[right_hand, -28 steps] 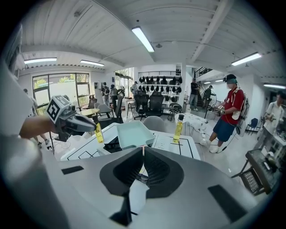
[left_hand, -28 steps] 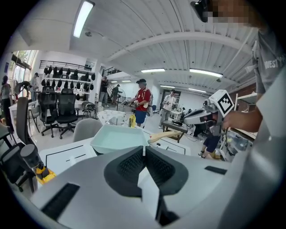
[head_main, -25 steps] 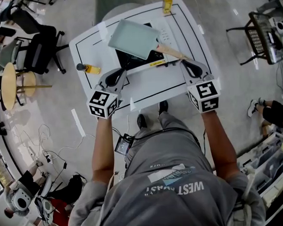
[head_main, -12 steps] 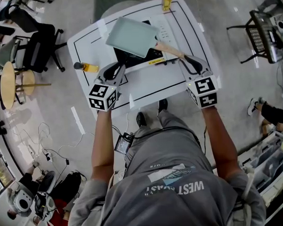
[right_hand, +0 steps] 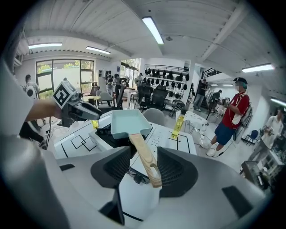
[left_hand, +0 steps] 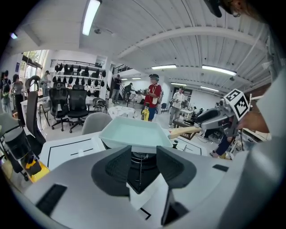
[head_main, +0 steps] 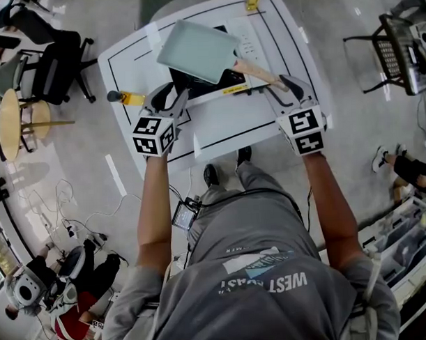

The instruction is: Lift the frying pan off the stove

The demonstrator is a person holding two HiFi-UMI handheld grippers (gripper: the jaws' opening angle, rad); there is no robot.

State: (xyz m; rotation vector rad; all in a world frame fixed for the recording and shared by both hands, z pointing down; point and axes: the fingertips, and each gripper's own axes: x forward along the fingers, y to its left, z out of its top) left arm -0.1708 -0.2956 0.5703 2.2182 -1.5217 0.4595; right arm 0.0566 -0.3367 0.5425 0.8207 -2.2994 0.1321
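Above the table (head_main: 225,127), arms (head_main: 153,203) outstretched, jaws just opening: left gripper (left_hand: 143,156) empty, right gripper (right_hand: 144,172) astride the frying pan's handle (head_main: 255,72).

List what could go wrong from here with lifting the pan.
1. The right gripper, whose jaws have just been opening, has only the end of the wooden handle between them, unclamped. Gripped that far out, the frying pan may sag or twist.
2. The handle lies slanted across those jaws, so closing might shove the pan sideways on the stove.
3. The left gripper, jaws also just opening and empty, points at the pan's near wall and could bump it.
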